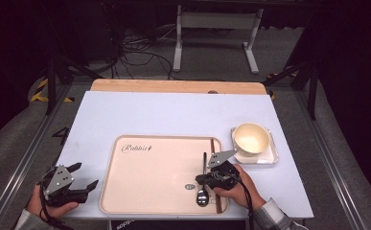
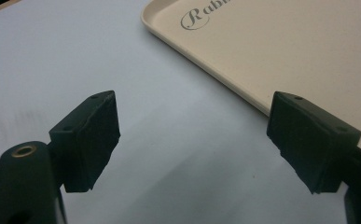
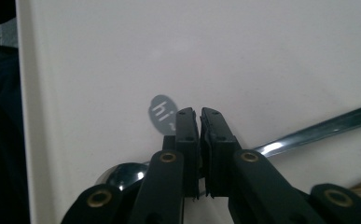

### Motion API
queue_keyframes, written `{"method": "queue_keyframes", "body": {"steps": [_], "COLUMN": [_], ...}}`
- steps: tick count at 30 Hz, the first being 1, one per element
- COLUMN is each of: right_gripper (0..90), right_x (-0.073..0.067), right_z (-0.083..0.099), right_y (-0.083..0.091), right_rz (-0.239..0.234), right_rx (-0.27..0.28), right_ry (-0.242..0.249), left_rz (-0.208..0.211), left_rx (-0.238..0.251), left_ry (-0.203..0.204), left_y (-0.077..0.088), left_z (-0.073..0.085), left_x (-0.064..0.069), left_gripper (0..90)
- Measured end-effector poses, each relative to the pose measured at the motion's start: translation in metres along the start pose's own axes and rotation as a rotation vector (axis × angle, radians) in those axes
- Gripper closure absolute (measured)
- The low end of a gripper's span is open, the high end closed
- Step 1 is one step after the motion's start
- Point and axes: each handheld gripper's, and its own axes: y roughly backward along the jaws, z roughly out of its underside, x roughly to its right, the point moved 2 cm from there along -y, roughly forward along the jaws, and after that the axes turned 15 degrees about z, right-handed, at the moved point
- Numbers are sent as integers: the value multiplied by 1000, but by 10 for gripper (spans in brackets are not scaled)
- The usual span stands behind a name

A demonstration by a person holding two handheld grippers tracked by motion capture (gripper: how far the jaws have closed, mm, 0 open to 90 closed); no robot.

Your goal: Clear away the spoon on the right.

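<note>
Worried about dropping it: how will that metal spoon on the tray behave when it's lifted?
The spoon looks polished, so probably slippery between the right gripper pads. Thin steel: likely stiff and light. Gripped near the bowl, its long handle may swing down.

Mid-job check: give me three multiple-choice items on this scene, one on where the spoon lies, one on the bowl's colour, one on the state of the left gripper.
1. Where does the spoon lie?
A. in the bowl
B. on the tray
C. on the bare table

2. What colour is the bowl?
A. cream
B. blue
C. black

3. How does the left gripper stand?
A. shut on the spoon
B. shut on nothing
C. open

Answers: 1 B, the spoon rests near the tray's right edge, under the right gripper. 2 A, the bowl is pale cream. 3 C, its jaws stand wide apart over the table with nothing between them.
</note>
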Motion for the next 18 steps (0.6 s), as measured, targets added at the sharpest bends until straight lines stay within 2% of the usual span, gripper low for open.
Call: {"method": "queue_keyframes", "body": {"steps": [4, 7, 18], "right_gripper": [877, 881, 855], "right_x": [-9, -12, -6], "right_z": [3, 8, 15], "right_y": [2, 4, 14], "right_rz": [-18, -11, 15], "right_rx": [-19, -38, -11], "right_ry": [28, 47, 19], "left_rz": [-2, -1, 0], "left_rx": [3, 2, 3], "left_ry": [4, 0, 5], "left_y": [0, 0, -1], "left_z": [0, 0, 0], "left_x": [0, 0, 0], "left_gripper": [179, 179, 179]}}
